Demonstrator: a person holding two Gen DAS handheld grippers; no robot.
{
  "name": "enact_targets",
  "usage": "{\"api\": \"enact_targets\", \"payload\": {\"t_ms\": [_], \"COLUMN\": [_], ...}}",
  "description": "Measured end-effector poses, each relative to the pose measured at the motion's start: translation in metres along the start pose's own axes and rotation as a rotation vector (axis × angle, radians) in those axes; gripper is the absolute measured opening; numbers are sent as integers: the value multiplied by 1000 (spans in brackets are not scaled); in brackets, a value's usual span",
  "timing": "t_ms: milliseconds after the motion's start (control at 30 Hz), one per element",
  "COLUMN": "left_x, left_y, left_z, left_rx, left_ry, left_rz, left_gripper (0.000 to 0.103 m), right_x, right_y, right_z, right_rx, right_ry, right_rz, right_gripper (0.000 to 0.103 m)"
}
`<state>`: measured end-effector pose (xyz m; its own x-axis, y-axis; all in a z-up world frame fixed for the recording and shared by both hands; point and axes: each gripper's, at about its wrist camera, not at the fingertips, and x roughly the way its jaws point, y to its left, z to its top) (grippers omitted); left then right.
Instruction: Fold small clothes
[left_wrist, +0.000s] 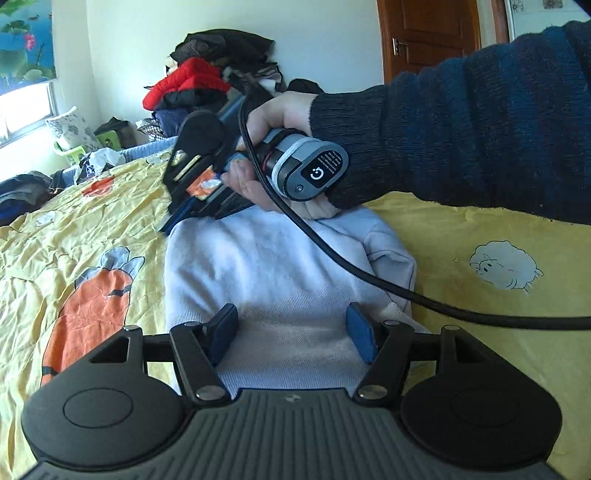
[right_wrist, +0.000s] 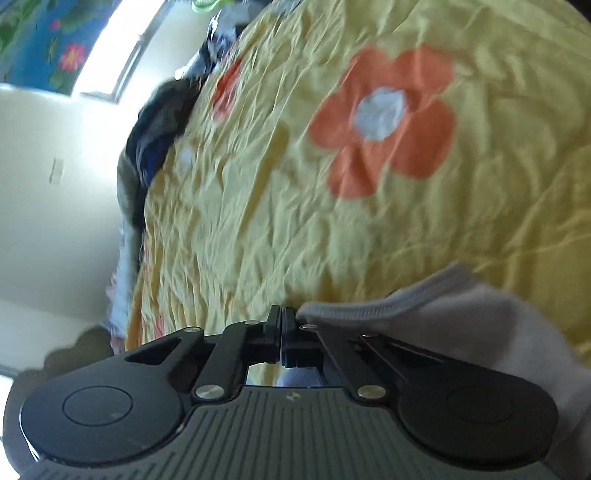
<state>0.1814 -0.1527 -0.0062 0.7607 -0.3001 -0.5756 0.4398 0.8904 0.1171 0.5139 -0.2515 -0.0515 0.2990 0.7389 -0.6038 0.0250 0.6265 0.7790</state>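
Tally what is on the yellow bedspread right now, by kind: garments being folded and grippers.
Pale lavender garment: 1
Grippers: 2, the left gripper and the right gripper
Total: 3

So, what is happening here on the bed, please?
A person is folding a small pale garment on a yellow bedspread, with a gripper in each hand. The left gripper is open over the near hem, with the ribbed cloth between its fingers. The right gripper is shut at the far edge; whether it pinches cloth is unclear.
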Motion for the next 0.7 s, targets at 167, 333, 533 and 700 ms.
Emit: {"api": "enact_targets", "payload": {"t_ms": [167, 333, 533, 700], "left_x": [-3, -3, -1, -2], "left_y": [1, -4, -7, -4], "left_z": [-1, -4, -5, -5], "left_rx": [-8, -22, -19, -35], "left_ry": [-9, -20, -23, -26], "left_rz": [2, 25, 40, 24], "left_gripper": [64, 64, 64, 64], "right_x": [-40, -20, 19, 7], "right_y": [10, 20, 45, 71], "right_z": [-11, -16, -5, 5], "right_rx": [-23, -77, -156, -287], "right_ry": [-57, 123, 111, 95], "right_rz": [87, -4, -168, -107], "right_gripper": [43, 50, 3, 18]}}
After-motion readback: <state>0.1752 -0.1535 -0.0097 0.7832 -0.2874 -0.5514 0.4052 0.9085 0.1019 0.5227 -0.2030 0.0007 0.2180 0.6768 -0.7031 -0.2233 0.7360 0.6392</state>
